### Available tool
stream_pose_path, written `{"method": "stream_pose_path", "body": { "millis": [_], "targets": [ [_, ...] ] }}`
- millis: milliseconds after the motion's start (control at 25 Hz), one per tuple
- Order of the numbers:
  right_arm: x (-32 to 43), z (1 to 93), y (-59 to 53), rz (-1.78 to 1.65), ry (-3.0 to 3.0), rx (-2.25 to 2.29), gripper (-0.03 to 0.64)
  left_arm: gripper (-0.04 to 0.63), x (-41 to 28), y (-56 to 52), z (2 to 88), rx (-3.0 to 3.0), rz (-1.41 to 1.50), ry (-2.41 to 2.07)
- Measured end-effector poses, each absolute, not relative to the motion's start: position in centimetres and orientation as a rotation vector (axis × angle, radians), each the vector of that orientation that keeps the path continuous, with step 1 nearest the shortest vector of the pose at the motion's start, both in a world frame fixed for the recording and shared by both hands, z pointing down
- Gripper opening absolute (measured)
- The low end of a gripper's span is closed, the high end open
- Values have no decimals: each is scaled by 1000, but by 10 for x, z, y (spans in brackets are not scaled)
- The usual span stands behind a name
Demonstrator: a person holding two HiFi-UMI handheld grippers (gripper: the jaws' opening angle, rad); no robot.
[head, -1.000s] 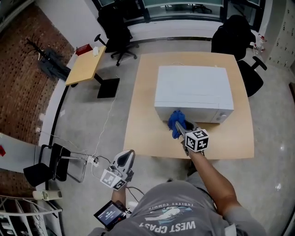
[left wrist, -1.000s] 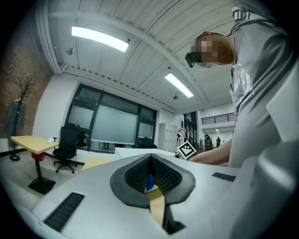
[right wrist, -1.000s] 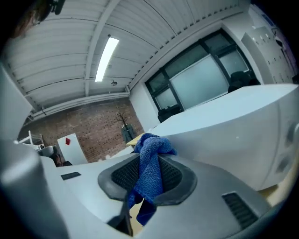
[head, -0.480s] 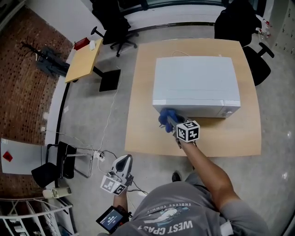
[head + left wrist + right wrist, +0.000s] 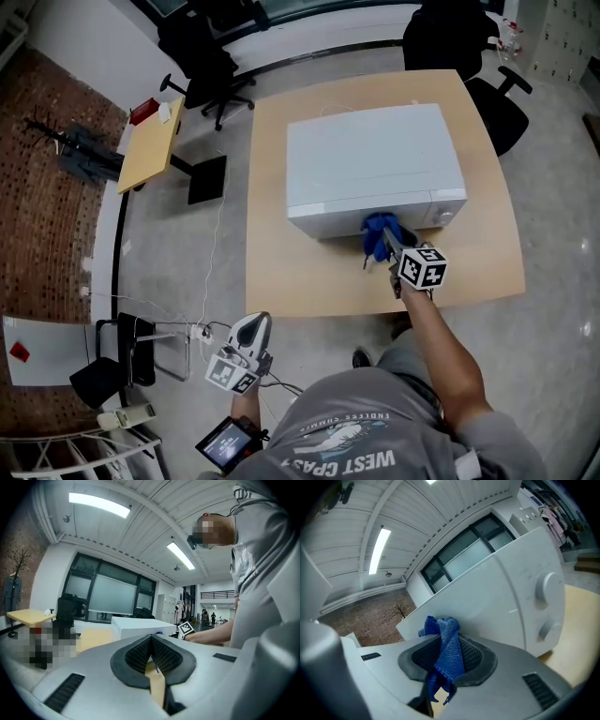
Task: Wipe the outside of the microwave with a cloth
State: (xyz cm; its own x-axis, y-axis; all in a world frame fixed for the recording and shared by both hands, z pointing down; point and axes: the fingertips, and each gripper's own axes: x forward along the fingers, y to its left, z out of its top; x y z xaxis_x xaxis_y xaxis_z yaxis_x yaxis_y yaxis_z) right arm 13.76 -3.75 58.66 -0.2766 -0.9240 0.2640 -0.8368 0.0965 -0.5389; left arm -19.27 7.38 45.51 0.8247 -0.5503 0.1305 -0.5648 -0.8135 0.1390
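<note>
A white microwave (image 5: 375, 164) stands on a square wooden table (image 5: 281, 272). Its front face, with two round knobs (image 5: 547, 587), looks towards me. My right gripper (image 5: 384, 239) is shut on a blue cloth (image 5: 376, 231) and holds it against the lower middle of that front face. In the right gripper view the cloth (image 5: 449, 646) bunches up between the pads, close to the microwave (image 5: 501, 592). My left gripper (image 5: 259, 322) hangs low beside the table's near left corner, shut and holding nothing. In its own view the left gripper (image 5: 151, 654) points level towards the microwave (image 5: 140, 625).
Black office chairs (image 5: 202, 61) stand behind the table, and one (image 5: 497, 103) at its right. A small wooden side table (image 5: 150, 145) is at the left. A folding chair (image 5: 117, 361) and floor cables (image 5: 202, 309) lie near my left side. A small screen (image 5: 225, 441) sits at my waist.
The right gripper carried the cloth to the left end of the microwave's front, then slid it right to about the middle. The left gripper stayed low at my side.
</note>
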Motion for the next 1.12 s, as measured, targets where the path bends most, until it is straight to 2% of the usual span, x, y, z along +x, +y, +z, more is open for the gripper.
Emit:
{"method": "stream_pose_path", "body": {
  "millis": [440,1120],
  "targets": [
    [236,589,-2,-901,2016,-1949,100,23,-145,66,457,2875,142,-743],
    [279,574,22,-847,1965,-1980,100,23,-110,69,463,2878,159,-663]
  ]
}}
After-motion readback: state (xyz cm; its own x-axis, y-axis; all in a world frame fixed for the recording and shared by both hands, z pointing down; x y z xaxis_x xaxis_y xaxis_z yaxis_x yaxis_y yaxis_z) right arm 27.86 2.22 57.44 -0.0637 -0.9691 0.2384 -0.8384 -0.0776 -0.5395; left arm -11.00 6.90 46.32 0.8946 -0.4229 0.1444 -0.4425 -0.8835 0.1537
